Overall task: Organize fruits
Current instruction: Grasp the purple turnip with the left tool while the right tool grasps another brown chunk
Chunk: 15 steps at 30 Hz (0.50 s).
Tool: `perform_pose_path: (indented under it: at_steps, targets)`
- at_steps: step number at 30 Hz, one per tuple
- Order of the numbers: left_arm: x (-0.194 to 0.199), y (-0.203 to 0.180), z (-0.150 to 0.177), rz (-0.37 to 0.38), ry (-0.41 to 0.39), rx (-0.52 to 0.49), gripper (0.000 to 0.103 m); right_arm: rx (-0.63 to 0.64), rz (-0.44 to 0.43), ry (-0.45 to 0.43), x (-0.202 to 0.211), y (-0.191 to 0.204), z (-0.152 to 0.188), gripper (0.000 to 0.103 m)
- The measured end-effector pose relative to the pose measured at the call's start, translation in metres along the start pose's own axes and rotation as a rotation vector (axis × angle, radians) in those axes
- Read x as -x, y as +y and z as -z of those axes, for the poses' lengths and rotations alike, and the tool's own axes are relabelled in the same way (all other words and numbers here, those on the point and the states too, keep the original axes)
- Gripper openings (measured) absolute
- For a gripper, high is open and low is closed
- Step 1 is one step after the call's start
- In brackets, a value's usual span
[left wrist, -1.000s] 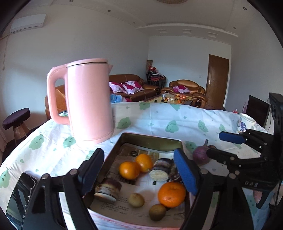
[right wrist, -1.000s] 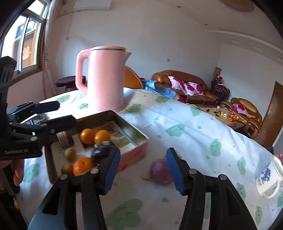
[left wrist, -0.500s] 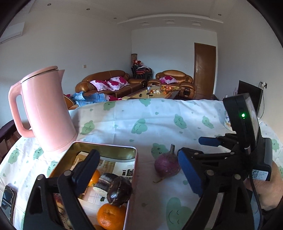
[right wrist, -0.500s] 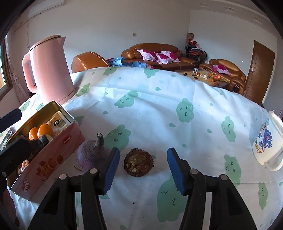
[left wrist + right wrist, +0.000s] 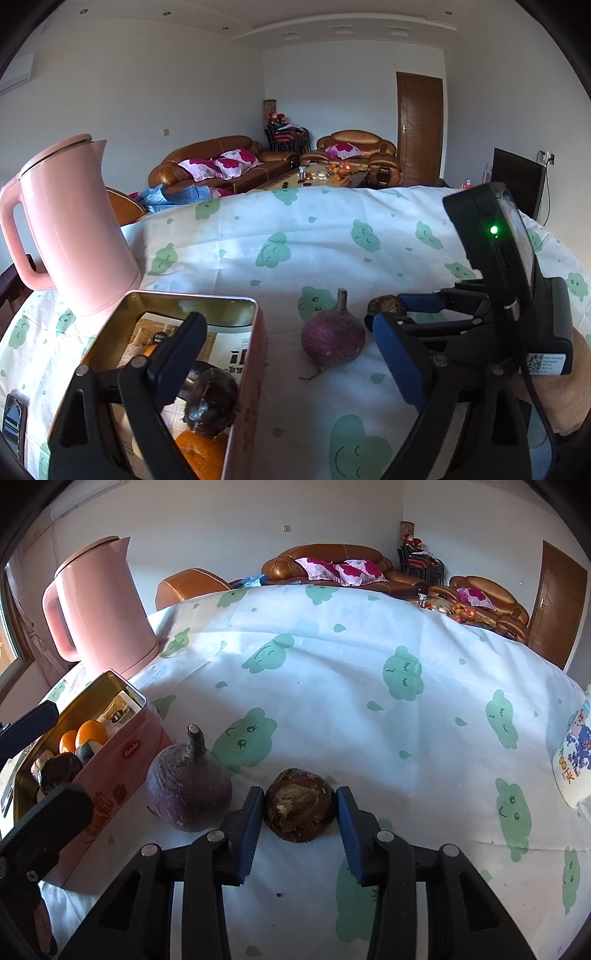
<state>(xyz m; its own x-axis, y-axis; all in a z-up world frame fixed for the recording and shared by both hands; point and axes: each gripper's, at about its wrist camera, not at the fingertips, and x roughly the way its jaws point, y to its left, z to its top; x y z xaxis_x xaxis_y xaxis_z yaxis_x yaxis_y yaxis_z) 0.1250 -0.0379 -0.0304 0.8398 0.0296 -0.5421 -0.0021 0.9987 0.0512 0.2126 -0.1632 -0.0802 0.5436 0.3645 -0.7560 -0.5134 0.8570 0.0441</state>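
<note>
On the left wrist view: left gripper (image 5: 291, 354) hangs over the near right wall of the tin (image 5: 255, 350), fingers wide apart, nothing between them. Left finger sits above the tin's inside, right finger above the cloth (image 5: 295, 236). Inside the tin, on printed paper: a dark fruit (image 5: 212, 400) against the right wall, an orange (image 5: 201, 456) just below it. Purple root (image 5: 332, 338), stem up, stands on the cloth just right of the tin, apart from it. Beyond it the right gripper (image 5: 397, 312) reaches in from the right around a brown fruit (image 5: 384, 304), mostly hidden. Pink kettle (image 5: 74, 225) stands behind the tin's far left corner.

Right wrist view: right gripper (image 5: 300, 814) low over the cloth, blue pads on either side of the brown fruit (image 5: 300, 814). Fingers part open; left pad looks to be touching or nearly so, a thin gap shows at the right pad. Fruit rests on the cloth. Purple root (image 5: 188, 788) just left of it, between fruit and tin (image 5: 122, 768). Two oranges (image 5: 83, 736) and the dark fruit (image 5: 59, 771) show over the tin's rim. Left gripper's finger (image 5: 31, 722) visible at the left edge. Kettle (image 5: 101, 609) behind the tin; mug (image 5: 574, 757) at far right edge.
</note>
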Motion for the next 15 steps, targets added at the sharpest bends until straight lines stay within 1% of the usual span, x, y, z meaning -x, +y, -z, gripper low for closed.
perform_pose_path:
  at_steps: [3, 5, 8, 9, 10, 15]
  targets:
    - [-0.008, -0.007, -0.001, 0.016, 0.021, -0.019, 0.09, -0.013, 0.04, -0.019, 0.011, -0.011, 0.007, 0.042]
    - [-0.016, -0.013, -0.001, 0.026, 0.045, -0.031, 0.083, -0.027, 0.055, -0.036, 0.017, -0.019, 0.01, 0.042]
    - [-0.032, -0.019, -0.002, 0.043, 0.096, -0.046, 0.081, -0.046, 0.07, -0.057, 0.026, -0.029, 0.015, 0.042]
    - [-0.038, -0.02, -0.001, 0.044, 0.114, -0.047, 0.079, -0.052, 0.066, -0.065, 0.029, -0.031, 0.016, 0.042]
    - [-0.043, -0.021, -0.002, 0.046, 0.133, -0.048, 0.073, -0.056, 0.064, -0.068, 0.03, -0.033, 0.016, 0.042]
    - [-0.058, -0.027, -0.001, 0.024, 0.172, -0.08, 0.072, -0.056, 0.052, -0.086, 0.033, -0.034, 0.016, 0.042]
